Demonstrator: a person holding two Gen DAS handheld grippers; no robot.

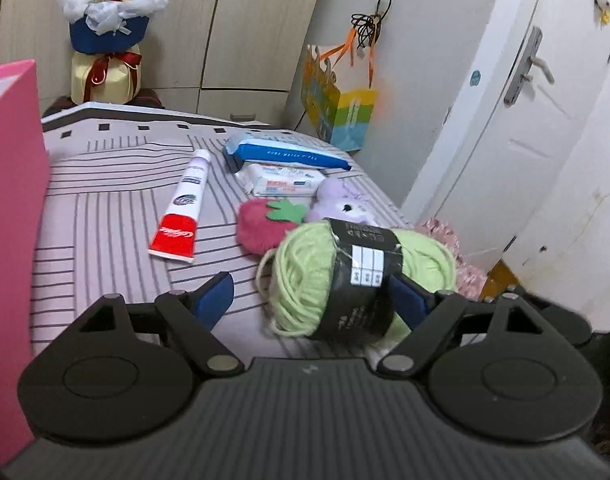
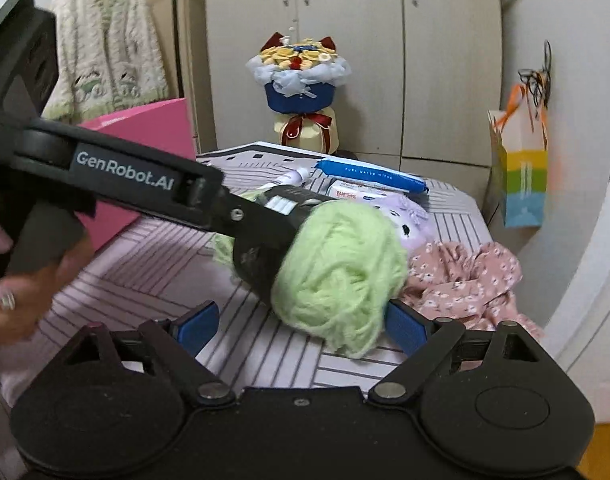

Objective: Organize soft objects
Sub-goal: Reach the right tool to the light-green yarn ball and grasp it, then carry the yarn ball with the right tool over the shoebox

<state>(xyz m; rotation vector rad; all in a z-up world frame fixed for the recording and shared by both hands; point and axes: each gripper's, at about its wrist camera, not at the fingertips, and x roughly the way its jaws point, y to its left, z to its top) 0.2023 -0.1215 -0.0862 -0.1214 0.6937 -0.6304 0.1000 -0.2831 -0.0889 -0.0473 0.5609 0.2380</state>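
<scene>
A light-green yarn ball [image 1: 305, 280] with a black label band lies on the striped cover [image 1: 105, 220]. My left gripper [image 1: 311, 302] is open around it: the right finger [image 1: 409, 304] is at the label and the left finger stands clear. My right gripper [image 2: 301, 328] is open too. The yarn [image 2: 341, 280] sits between its fingers, close to the right one. The left tool's finger [image 2: 241, 216] reaches in from the left to the label. Behind the yarn lie a red strawberry plush [image 1: 261, 224] and a purple plush [image 1: 341, 204].
A toothpaste tube [image 1: 183, 208] and two wipe packs [image 1: 285, 152] lie further back. Pink floral cloth [image 2: 465, 280] is bunched at the right edge. A pink box [image 1: 9, 200] stands on the left. A bouquet [image 2: 301, 92], gift bag [image 2: 521, 176] and door [image 1: 525, 120] lie beyond. A hand [image 2: 17, 300] holds the left tool.
</scene>
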